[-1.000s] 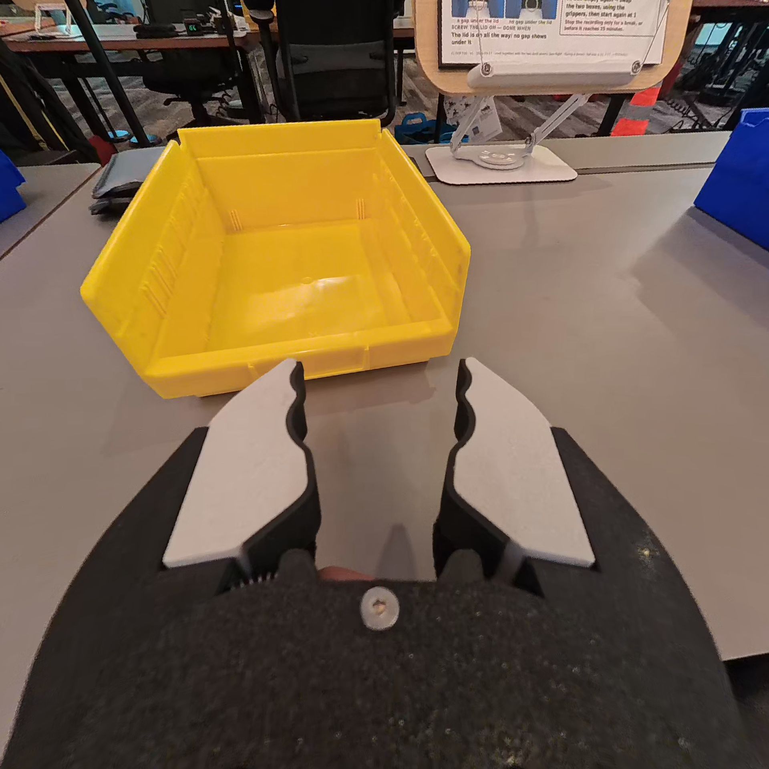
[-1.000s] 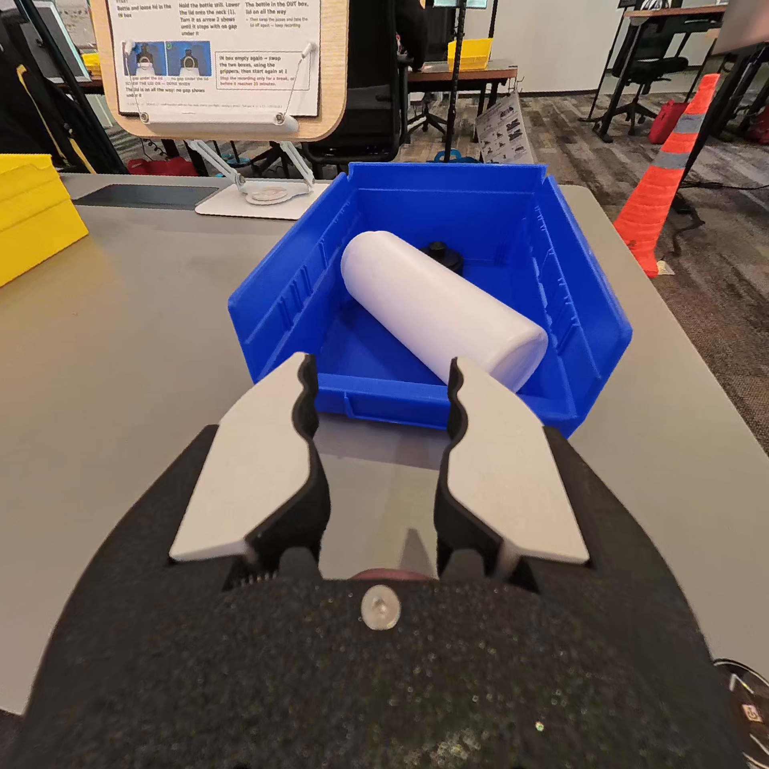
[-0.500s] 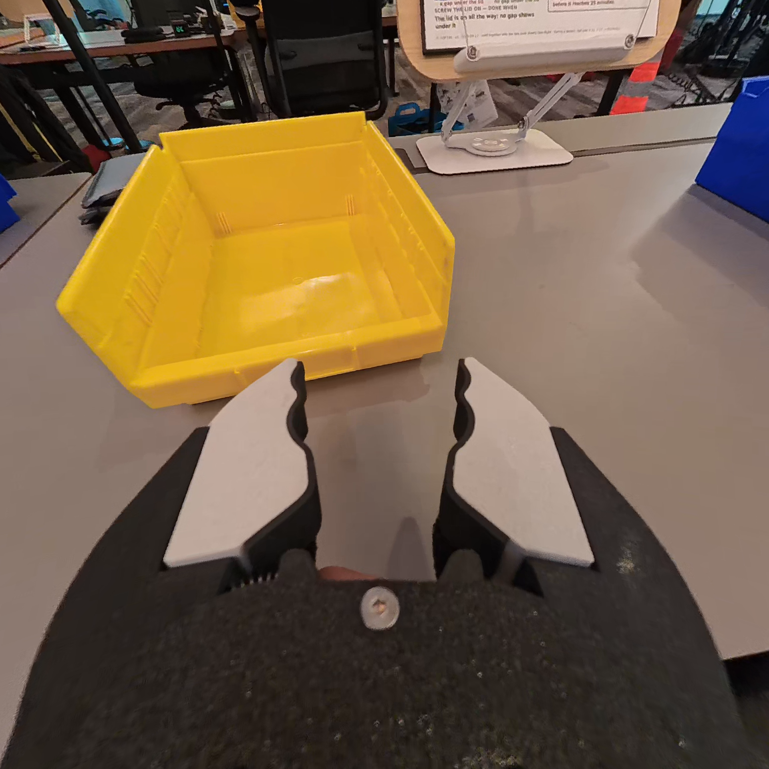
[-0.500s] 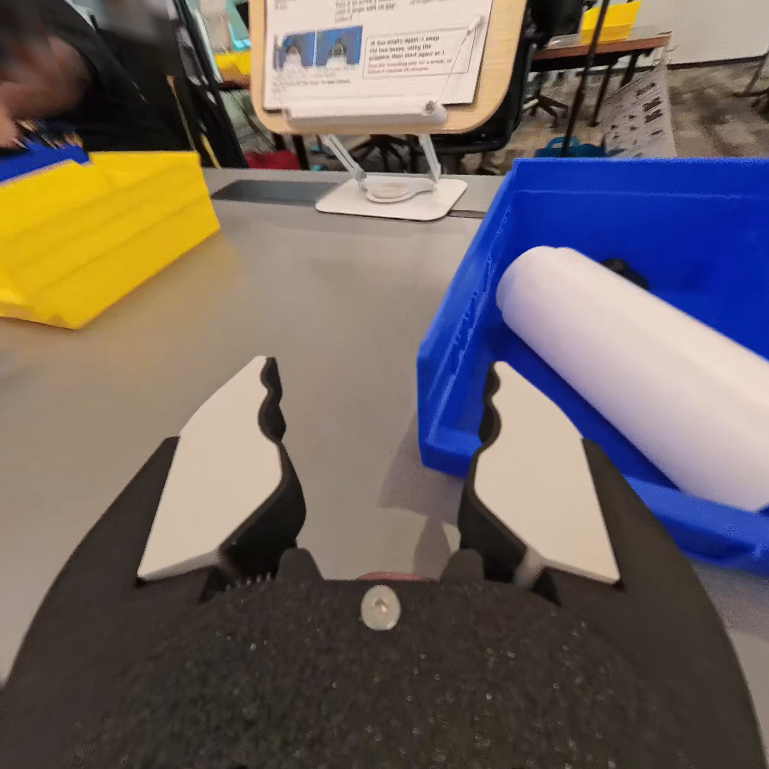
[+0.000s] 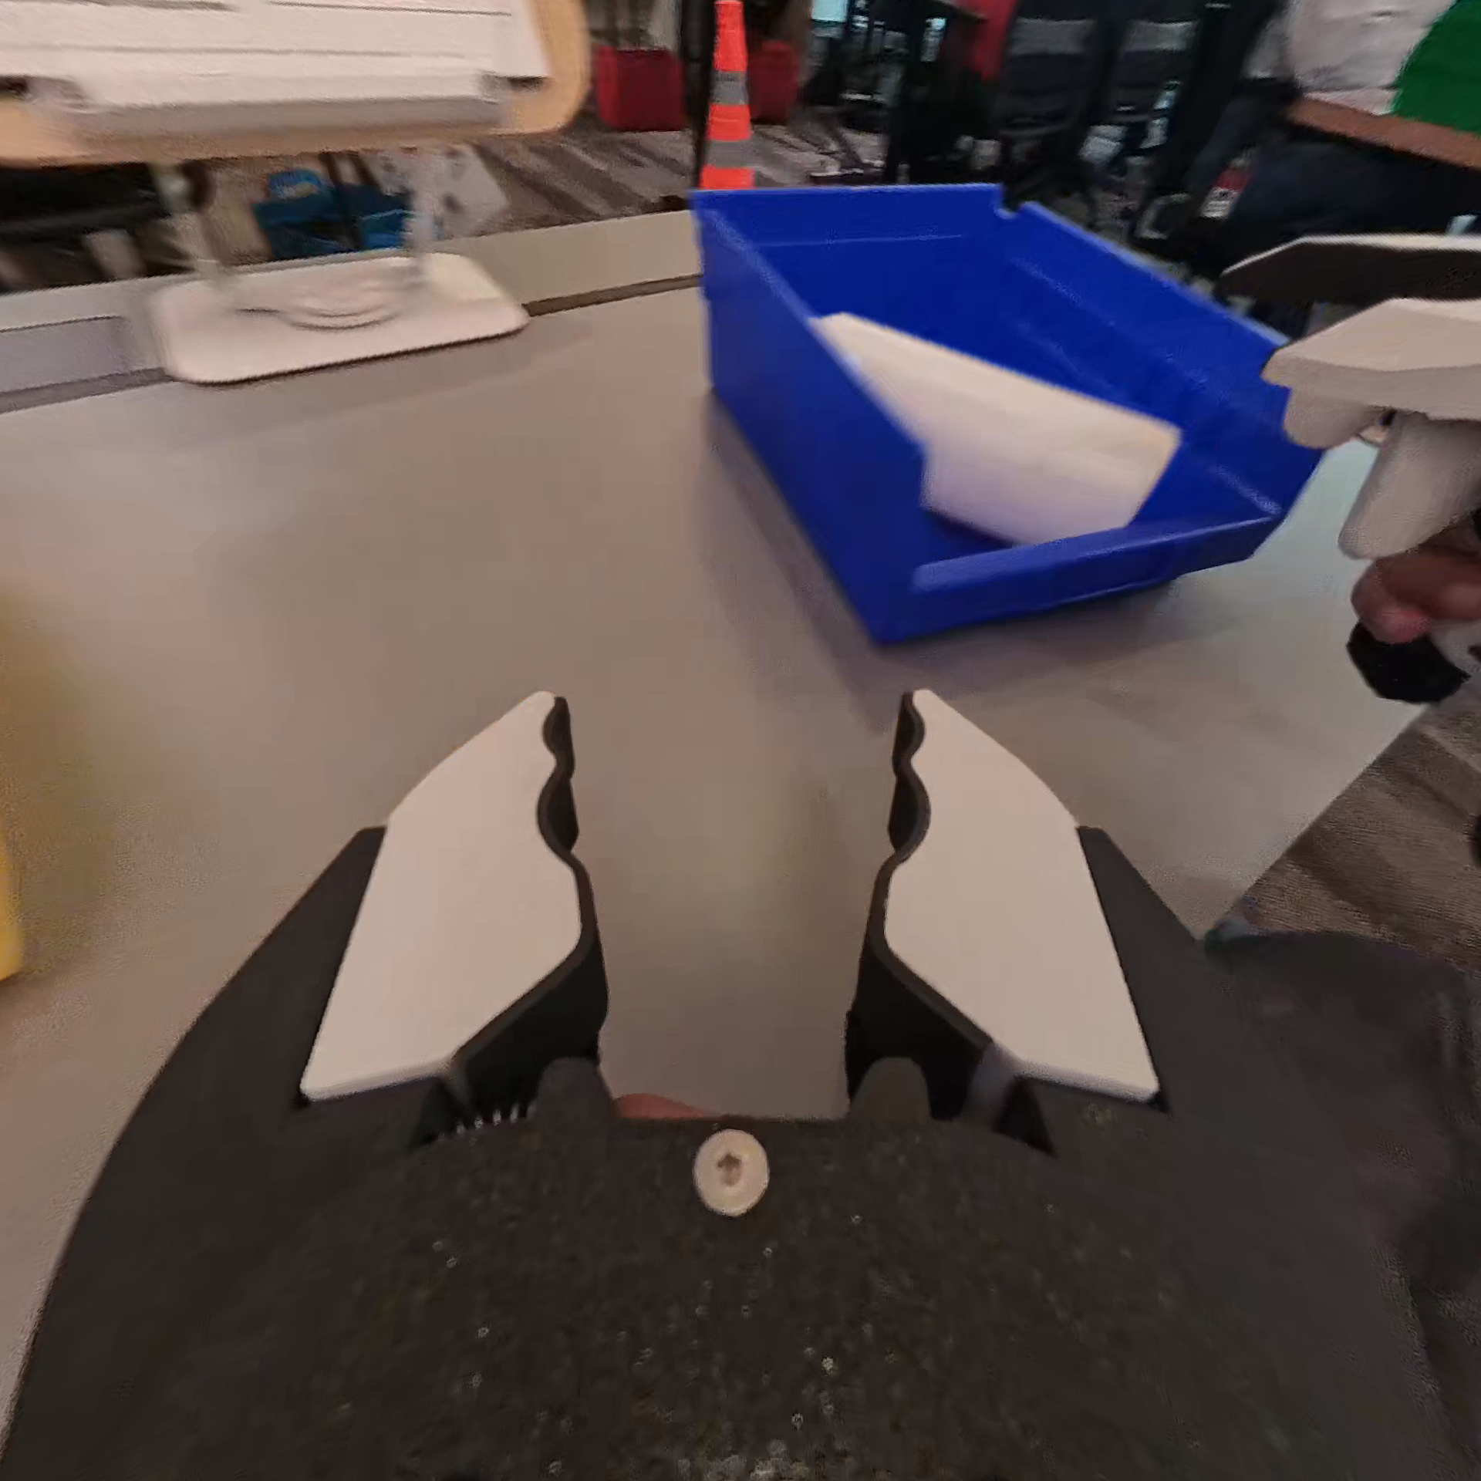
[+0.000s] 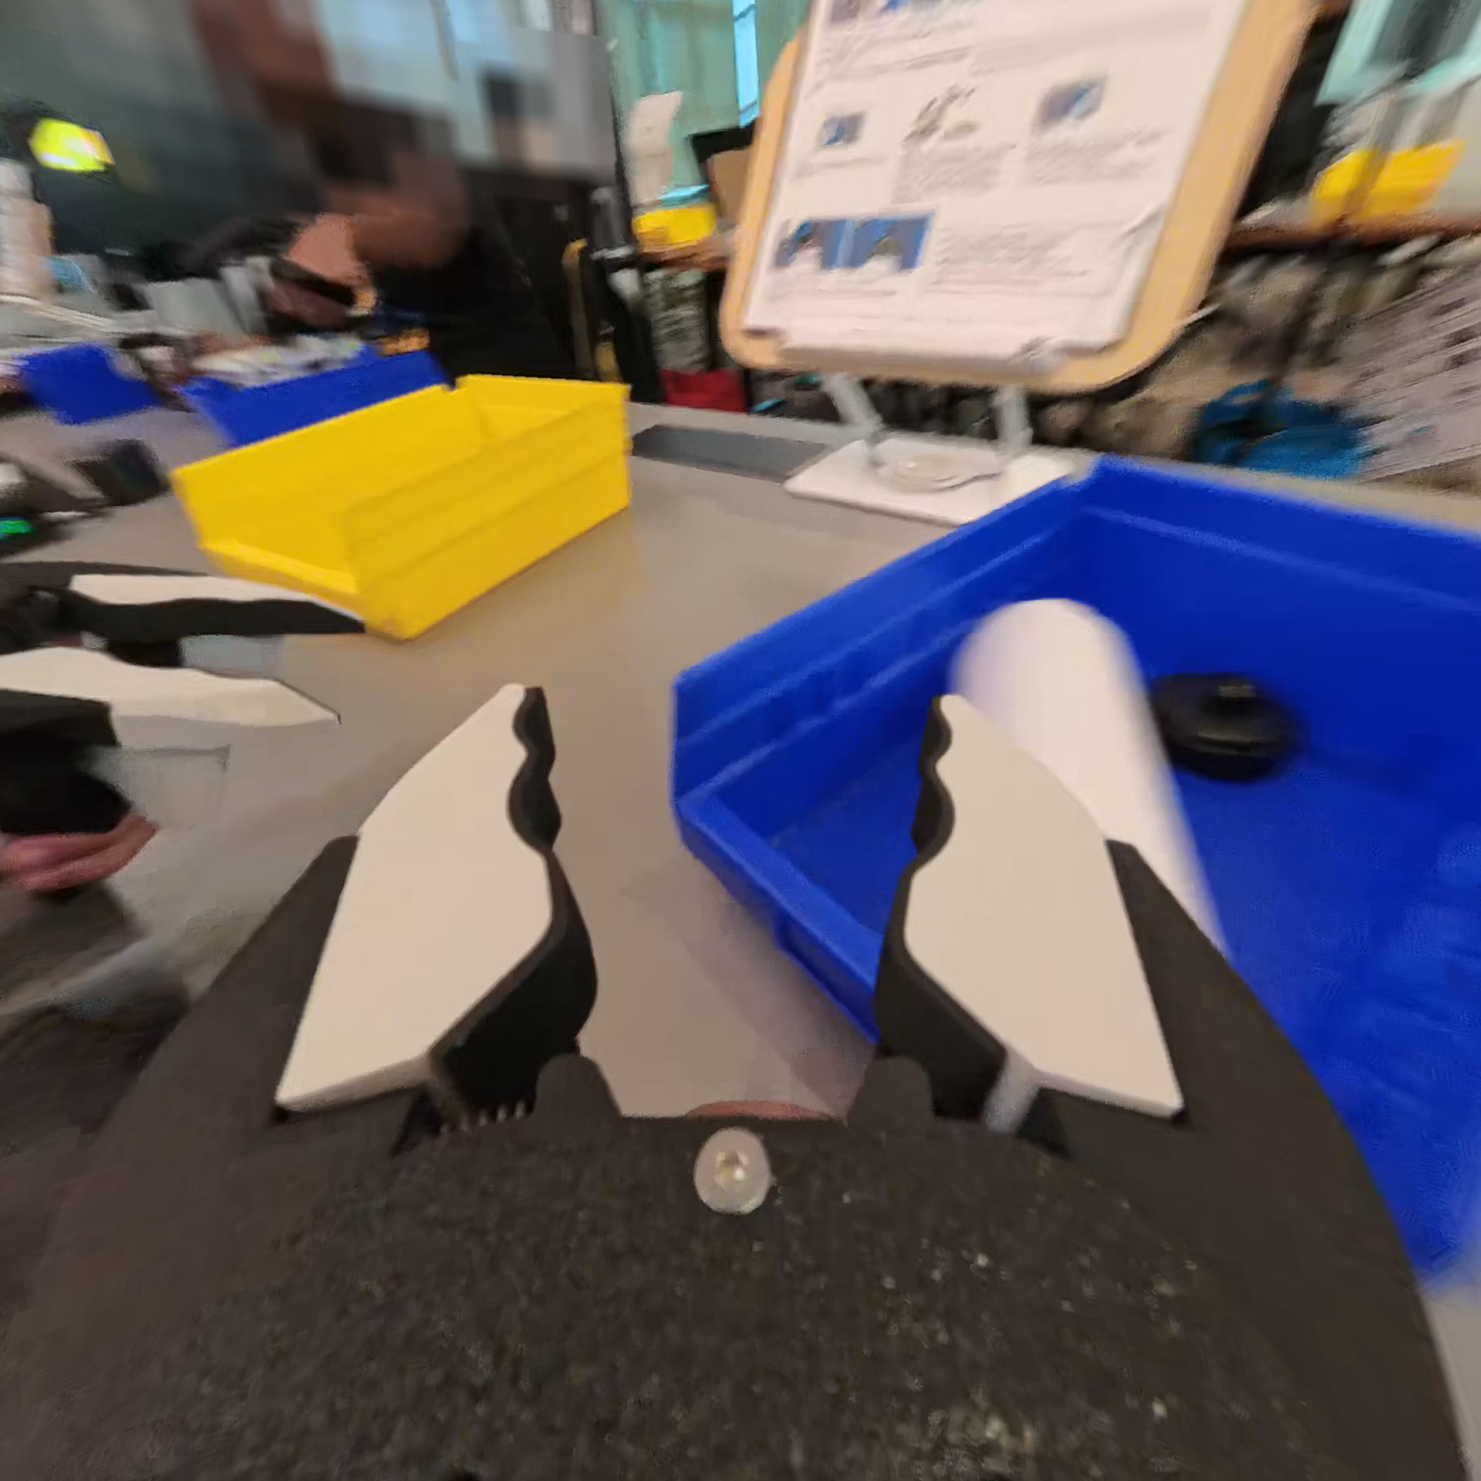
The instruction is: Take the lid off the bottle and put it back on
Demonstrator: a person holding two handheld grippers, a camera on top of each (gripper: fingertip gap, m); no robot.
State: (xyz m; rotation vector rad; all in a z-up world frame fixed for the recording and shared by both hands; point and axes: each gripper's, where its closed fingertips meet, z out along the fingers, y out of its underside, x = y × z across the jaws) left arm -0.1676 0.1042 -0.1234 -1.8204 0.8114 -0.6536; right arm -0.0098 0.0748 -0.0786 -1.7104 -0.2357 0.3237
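A white bottle point(image 5: 1002, 433) lies on its side in the blue bin point(image 5: 817, 449); in the right wrist view the bottle point(image 6: 1066, 721) has its black lid point(image 6: 1222, 721) at the far end. My left gripper point(image 5: 729, 721) is open and empty above the grey table, short of the bin. My right gripper point(image 6: 733, 709) is open and empty at the blue bin's point(image 6: 769, 849) near left corner, its right finger over the bin. Each gripper shows in the other's view: the right one at the right edge point(image 5: 1378, 377), the left one at the left edge point(image 6: 240, 673).
An empty yellow bin point(image 6: 417, 497) stands on the grey table point(image 5: 401, 561) to the left. A board with an instruction sheet point(image 6: 962, 184) stands on a white base point(image 5: 336, 312) at the back. A person sits at another table behind. An orange cone point(image 5: 725, 104) stands on the floor.
My left gripper has swung right, from the yellow bin toward the blue bin. My right gripper has turned left and moved to the blue bin's left corner. Both stay open.
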